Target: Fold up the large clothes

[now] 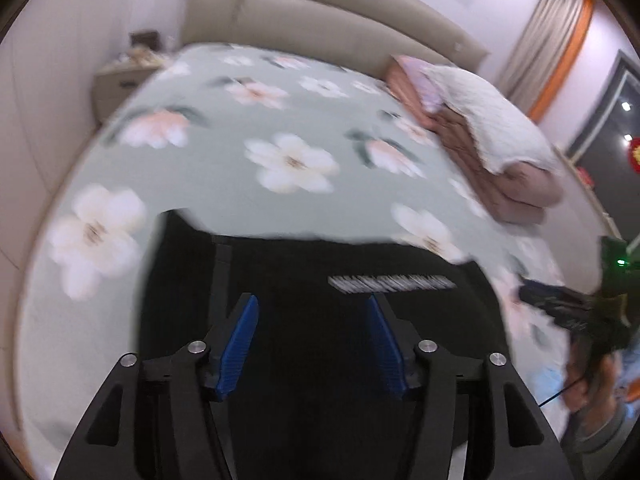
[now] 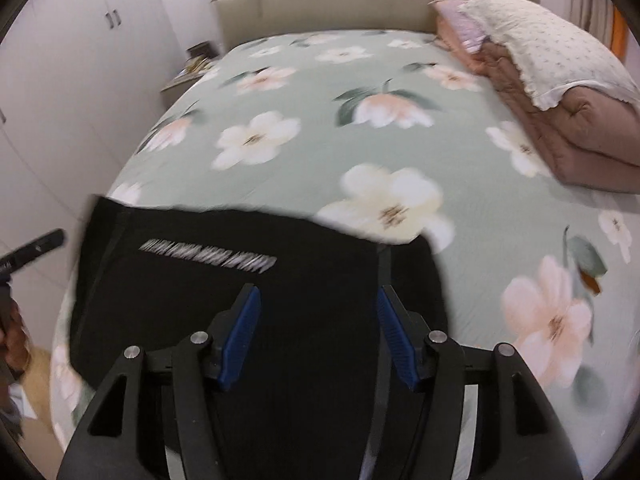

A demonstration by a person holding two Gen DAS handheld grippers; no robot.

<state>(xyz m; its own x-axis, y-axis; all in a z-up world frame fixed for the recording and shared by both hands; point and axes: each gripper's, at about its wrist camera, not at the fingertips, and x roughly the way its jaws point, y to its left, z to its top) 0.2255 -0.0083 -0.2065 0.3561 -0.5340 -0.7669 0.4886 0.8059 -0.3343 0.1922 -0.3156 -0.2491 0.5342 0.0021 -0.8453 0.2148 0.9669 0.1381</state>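
Lying flat on the flowered bed [image 2: 320, 152] is the black garment [image 2: 240, 300] (white lettering across it), under the left gripper [image 1: 312, 308] and right gripper [image 2: 318, 300], both with fingers spread, pinching nothing

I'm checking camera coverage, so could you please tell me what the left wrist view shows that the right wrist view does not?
Only the left wrist view shows the curtain with its orange edge and a dark window. Only the right wrist view shows the white wardrobe doors. Both show the black garment with its white lettering on the floral bed, the padded headboard and the folded quilt under a pillow.
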